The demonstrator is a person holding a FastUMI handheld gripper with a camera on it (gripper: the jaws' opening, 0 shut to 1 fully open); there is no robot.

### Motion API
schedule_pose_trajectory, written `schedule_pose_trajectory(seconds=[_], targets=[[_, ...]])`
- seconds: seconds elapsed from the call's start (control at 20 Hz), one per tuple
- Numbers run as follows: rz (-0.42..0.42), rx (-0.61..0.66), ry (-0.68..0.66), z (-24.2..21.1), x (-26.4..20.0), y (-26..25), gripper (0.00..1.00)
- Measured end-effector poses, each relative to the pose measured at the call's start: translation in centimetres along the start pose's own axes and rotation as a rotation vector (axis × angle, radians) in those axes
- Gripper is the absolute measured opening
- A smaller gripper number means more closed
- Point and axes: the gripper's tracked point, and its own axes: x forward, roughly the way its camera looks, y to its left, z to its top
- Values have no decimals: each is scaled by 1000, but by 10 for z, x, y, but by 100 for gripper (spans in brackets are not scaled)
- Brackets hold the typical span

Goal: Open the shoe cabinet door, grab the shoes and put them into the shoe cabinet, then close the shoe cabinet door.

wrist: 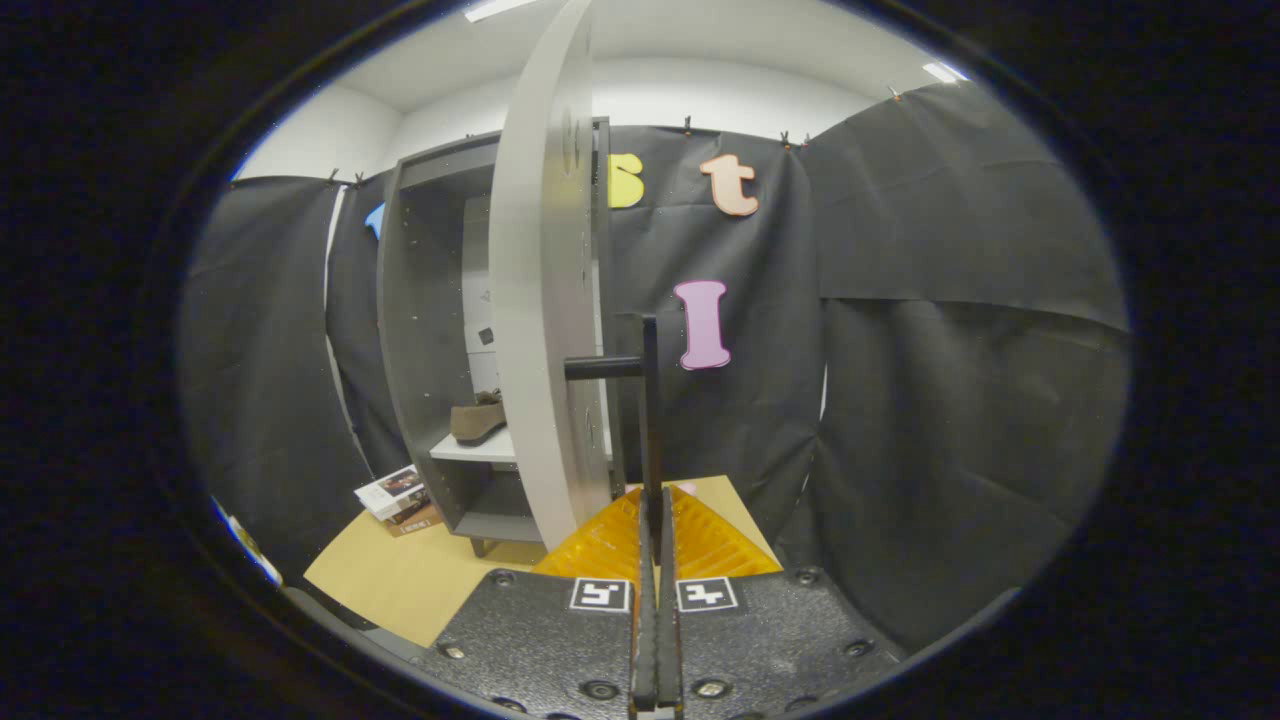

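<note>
The gripper has its jaws clamped on the door handle; the shoe already sits on the cabinet shelf at ten o'clock. Closing seems underway: next, swing the door shut.

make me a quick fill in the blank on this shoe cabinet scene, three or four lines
1. The cabinet door stands ____.
2. A brown ____ rests on the shelf inside the cabinet.
3. The gripper is closed on the door's black ____.
4. A booklet lies on the ____ beside the cabinet.

Missing words: open; shoe; handle; floor
</note>
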Motion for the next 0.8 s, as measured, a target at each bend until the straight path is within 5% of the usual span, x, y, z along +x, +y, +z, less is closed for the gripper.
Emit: schedule_pose_trajectory(seconds=[0.15,0.3,0.65,0.8], targets=[[-38,-2,-8,-5,-11,-6,5],[-111,-22,-7,-15,-33,-22,16],[-144,-13,14,-49,-69,0,81],[-153,-56,20,-75,-69,29,86]])
